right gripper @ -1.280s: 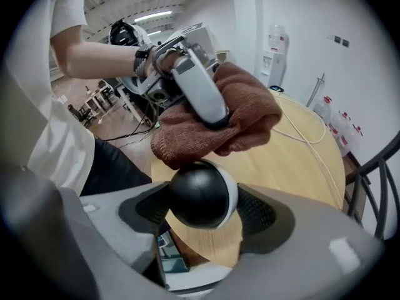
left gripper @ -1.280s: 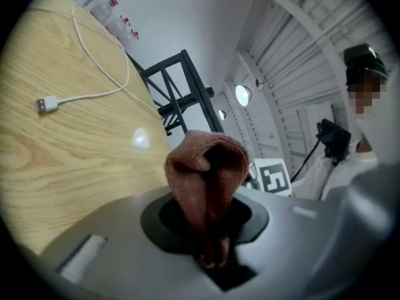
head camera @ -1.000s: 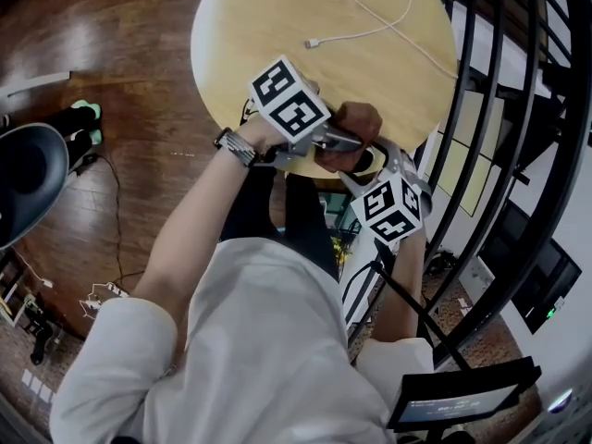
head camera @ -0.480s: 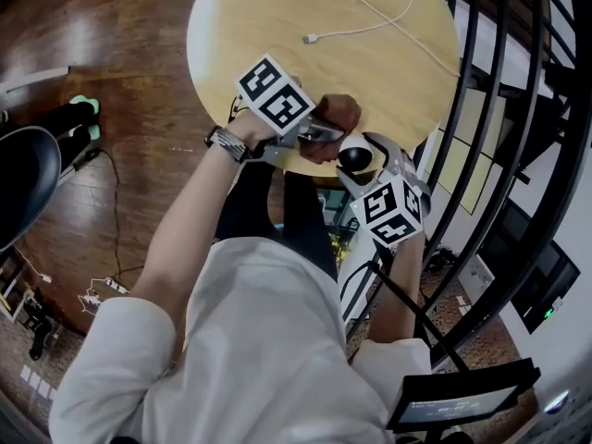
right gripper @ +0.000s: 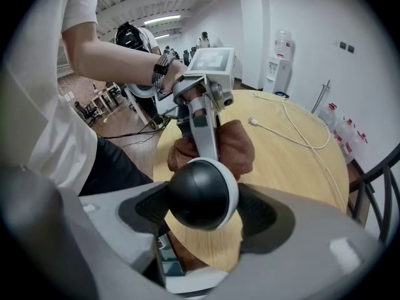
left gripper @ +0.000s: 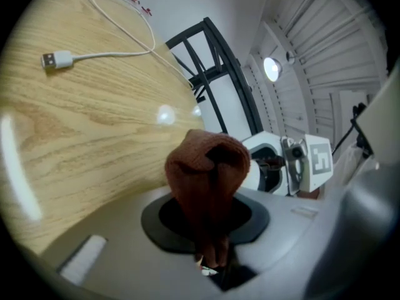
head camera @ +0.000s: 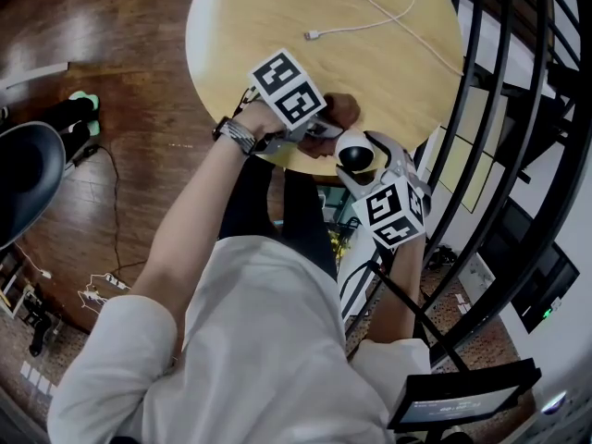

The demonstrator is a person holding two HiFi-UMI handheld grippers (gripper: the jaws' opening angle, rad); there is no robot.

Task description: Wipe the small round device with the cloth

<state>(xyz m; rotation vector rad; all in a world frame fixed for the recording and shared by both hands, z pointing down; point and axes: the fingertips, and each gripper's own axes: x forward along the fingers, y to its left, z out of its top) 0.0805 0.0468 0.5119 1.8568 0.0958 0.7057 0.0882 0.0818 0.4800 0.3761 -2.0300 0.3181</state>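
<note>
Your right gripper has its jaws closed round the small round device, a dark ball in a white shell, which fills the gap between the two padded jaws. In the head view you hold it just past the rim of the round wooden table, at about 5 o'clock on the tabletop. Your left gripper has its jaws pinched tight on the cloth, a reddish-brown knitted piece that stands up from the jaws in a bunched fold. That fold sits at about 11 o'clock from the device in the head view, just beside it and over the table edge. In the right gripper view the left gripper's jaws point down at the top of the white shell, with the cloth bulging either side of them; you cannot tell whether cloth and shell actually touch. A white USB cable lies loose on the tabletop at about 12 o'clock, well apart from both grippers.
</note>
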